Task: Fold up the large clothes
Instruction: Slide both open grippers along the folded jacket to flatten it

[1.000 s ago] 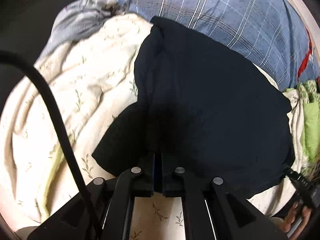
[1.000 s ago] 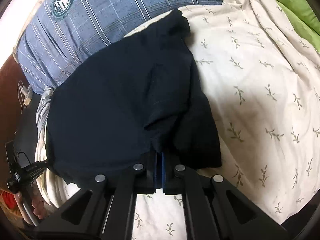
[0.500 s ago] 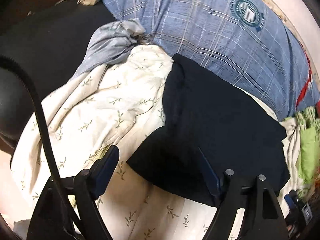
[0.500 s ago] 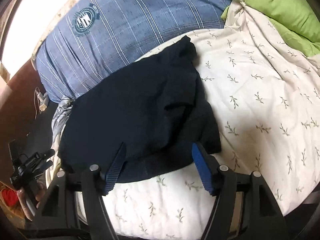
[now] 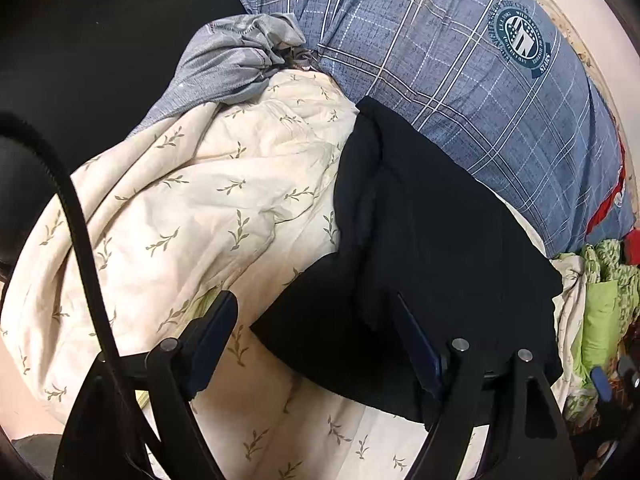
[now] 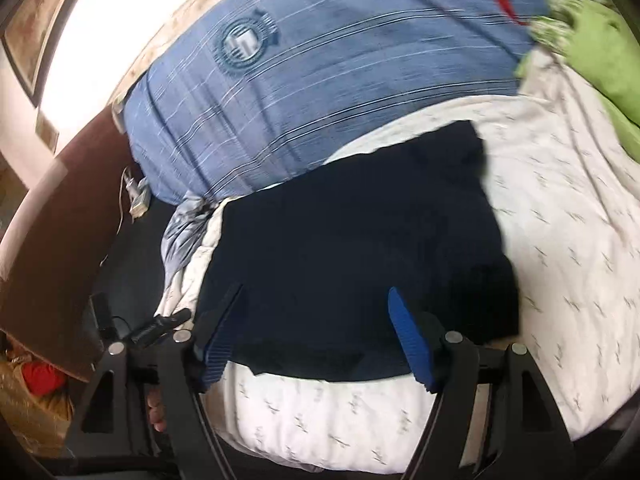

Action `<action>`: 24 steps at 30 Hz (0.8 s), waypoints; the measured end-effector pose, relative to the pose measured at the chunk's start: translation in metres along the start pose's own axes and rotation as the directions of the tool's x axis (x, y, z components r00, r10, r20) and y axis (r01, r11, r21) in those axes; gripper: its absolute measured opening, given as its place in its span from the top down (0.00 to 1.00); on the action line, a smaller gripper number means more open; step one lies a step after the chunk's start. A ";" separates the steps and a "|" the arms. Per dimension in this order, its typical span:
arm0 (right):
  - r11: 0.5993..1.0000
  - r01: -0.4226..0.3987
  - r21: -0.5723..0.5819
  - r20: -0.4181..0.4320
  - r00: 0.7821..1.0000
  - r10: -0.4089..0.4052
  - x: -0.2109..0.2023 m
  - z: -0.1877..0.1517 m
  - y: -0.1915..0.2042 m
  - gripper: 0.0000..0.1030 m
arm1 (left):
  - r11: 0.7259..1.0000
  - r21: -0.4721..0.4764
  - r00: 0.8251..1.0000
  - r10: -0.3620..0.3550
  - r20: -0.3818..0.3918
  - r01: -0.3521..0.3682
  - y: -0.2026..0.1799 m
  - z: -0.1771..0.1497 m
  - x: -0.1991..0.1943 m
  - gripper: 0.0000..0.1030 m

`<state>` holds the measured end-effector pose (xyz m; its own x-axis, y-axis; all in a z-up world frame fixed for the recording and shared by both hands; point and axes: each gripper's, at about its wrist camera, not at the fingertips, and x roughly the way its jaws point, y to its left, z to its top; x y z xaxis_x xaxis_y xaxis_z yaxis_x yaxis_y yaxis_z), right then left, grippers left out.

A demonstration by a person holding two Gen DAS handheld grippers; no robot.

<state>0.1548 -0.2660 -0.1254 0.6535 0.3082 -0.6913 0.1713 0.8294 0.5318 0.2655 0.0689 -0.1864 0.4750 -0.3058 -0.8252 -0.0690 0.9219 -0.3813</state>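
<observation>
The bed point(image 5: 208, 200) has a cream cover with little leaves. A dark folded garment point(image 5: 440, 248) lies on it, touching the big blue checked pillow point(image 5: 460, 72) at the bed's far edge.

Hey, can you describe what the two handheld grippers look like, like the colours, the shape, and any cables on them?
Both are black, with angular frames that have triangular cut-outs and round silver bolts at the joints. The left gripper has dark blue pads on its fingers, and a thick black cable curves past its left side. The right gripper has brighter blue, ribbed pads. No markings or sleeves are visible.
</observation>
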 end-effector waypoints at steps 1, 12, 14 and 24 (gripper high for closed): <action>1.000 -0.022 -0.002 -0.021 1.000 0.022 0.008 0.004 0.004 0.29 | 1.000 0.001 1.000 -0.001 0.000 0.001 0.000 0.000 0.001 0.23; 0.993 -0.077 0.084 -0.237 0.967 0.095 0.106 0.029 0.022 0.29 | 1.000 -0.015 0.999 -0.009 -0.036 0.009 -0.002 0.007 0.015 0.23; 0.993 -0.076 0.093 -0.269 0.958 0.099 0.119 0.031 0.025 0.29 | 1.000 -0.015 0.999 -0.019 -0.033 0.019 -0.002 0.007 0.015 0.22; 0.997 -0.070 0.025 -0.347 0.935 0.074 0.152 0.040 0.055 0.29 | 0.999 -0.024 0.992 -0.051 -0.119 0.049 -0.006 0.009 0.037 0.21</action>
<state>0.2926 -0.1923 -0.1821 0.3678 0.5114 -0.7766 0.1434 0.7940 0.5908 0.2919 0.0541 -0.2107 0.3705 -0.3787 -0.8481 -0.0667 0.8999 -0.4310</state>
